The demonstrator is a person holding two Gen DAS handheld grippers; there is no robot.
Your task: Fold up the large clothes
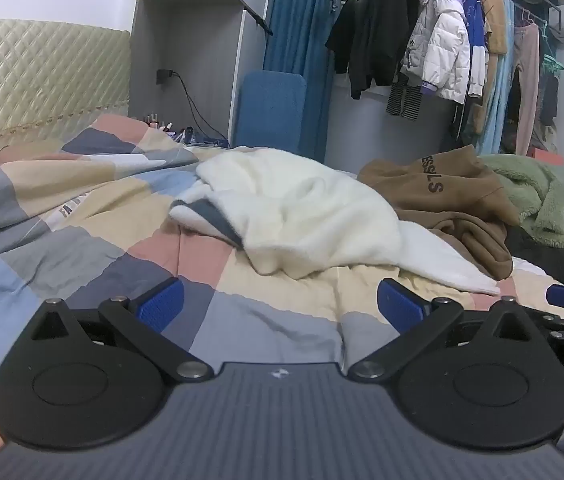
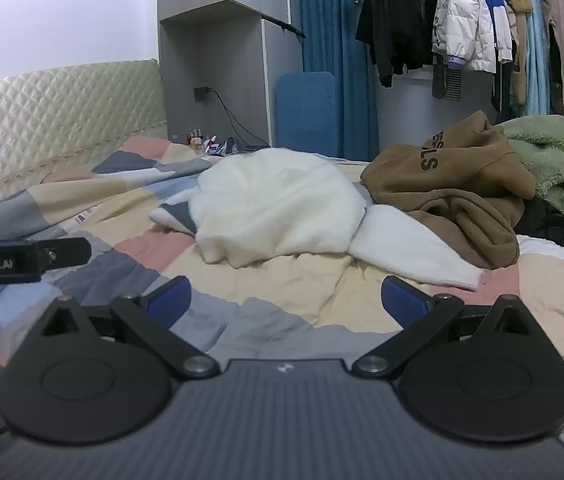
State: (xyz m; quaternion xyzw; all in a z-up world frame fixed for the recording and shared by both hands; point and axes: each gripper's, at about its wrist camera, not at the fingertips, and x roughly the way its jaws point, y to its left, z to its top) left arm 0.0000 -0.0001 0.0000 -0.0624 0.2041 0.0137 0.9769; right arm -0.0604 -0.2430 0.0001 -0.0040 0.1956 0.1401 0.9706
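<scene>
A bed covered by a patchwork quilt of pink, cream, grey and blue squares fills the lower scene, with a quilted cream headboard at far left. Behind it stand a grey wardrobe, a blue curtain and a rail of hanging clothes that includes a white puffer jacket. On the quilt, a crumpled white fleece garment lies near the centre, ahead of both grippers and touched by neither; one white sleeve trails toward the right. Just beside it, to the right, a brown hoodie with dark lettering lies bunched, partly over the white fabric, and a green fleece garment is heaped at the far right. A blue padded board leans against the curtain. The left gripper hovers over the quilt, jaws spread wide with nothing between them. The right gripper sits alongside, jaws likewise released and empty. Small bottles cluster on a ledge past the bed.
</scene>
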